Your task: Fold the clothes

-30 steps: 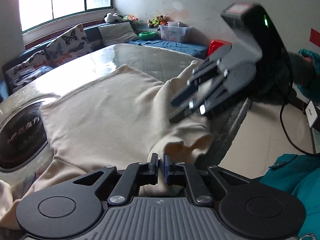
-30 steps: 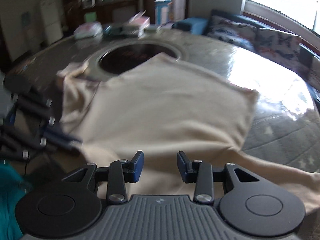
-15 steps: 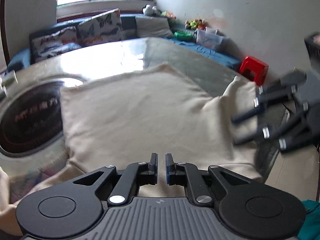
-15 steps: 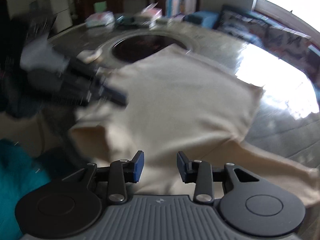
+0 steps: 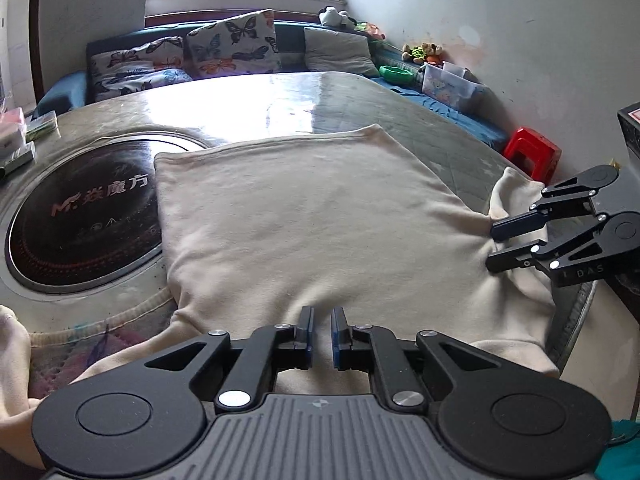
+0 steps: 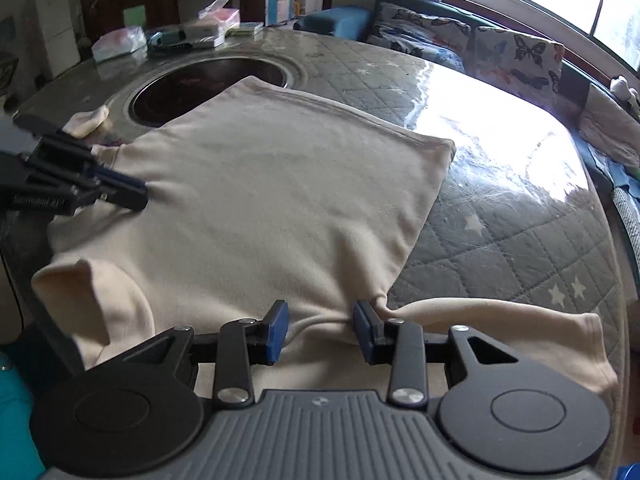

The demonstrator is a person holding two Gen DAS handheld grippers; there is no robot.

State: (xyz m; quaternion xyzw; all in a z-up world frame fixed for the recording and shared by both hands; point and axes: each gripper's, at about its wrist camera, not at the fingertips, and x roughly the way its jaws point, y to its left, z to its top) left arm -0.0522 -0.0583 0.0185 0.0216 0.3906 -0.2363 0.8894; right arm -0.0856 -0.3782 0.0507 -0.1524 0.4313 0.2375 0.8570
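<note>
Cream garment (image 5: pixel 304 220) under both tongs

Beyond the cream garment (image 5: pixel 304 216) a wide stretch of tabletop (image 6: pixel 500 184) is left bare, up to the butterfly cushions (image 5: pixel 224 46) at its far edge. The dark round inset (image 5: pixel 80 220) beside the garment is uncovered and flush. The tabletop's far left corner is blocked by packets and boxes (image 6: pixel 188 34). Off the right edge, floor room is taken by a red stool (image 5: pixel 532 154).
</note>
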